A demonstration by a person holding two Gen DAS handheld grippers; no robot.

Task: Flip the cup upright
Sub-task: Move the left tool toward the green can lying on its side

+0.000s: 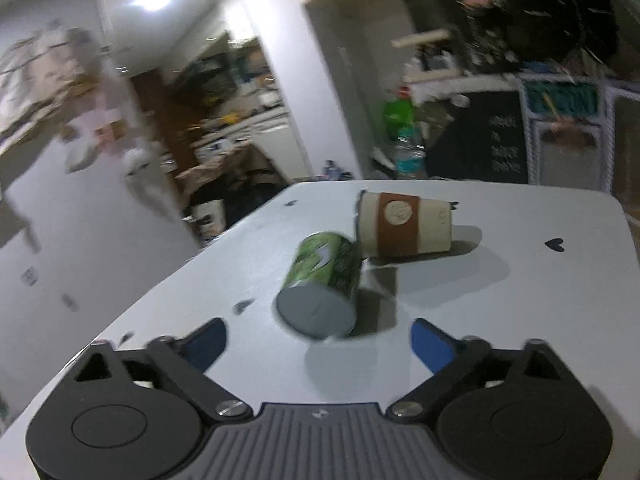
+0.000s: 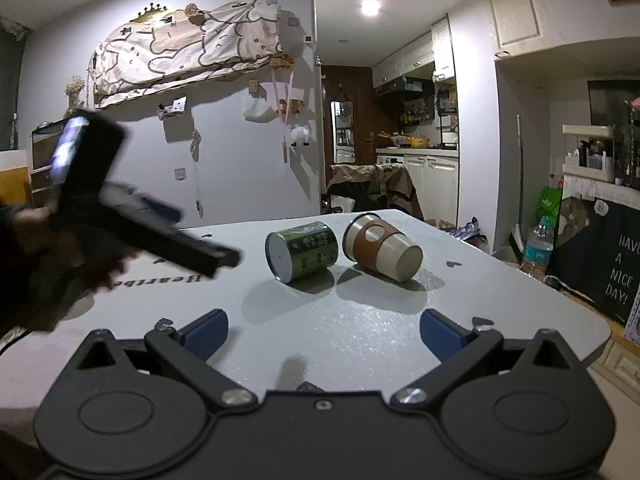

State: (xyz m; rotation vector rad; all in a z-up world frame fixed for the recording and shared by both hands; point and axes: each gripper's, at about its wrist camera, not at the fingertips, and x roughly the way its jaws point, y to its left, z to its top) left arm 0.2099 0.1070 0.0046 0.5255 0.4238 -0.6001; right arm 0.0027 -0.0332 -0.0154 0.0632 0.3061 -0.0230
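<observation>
A cream paper cup with a brown sleeve lies on its side on the white table. A green patterned cup lies on its side next to it, its grey base toward me. My left gripper is open and empty, just short of the green cup. In the right wrist view the green cup and the cream cup lie side by side mid-table. My right gripper is open and empty, well short of both. The left gripper also shows there, blurred, left of the green cup.
The table's right edge and far edge drop to the floor. A water bottle and a black sign stand beyond the right side. A chair with a draped cloth stands behind the table.
</observation>
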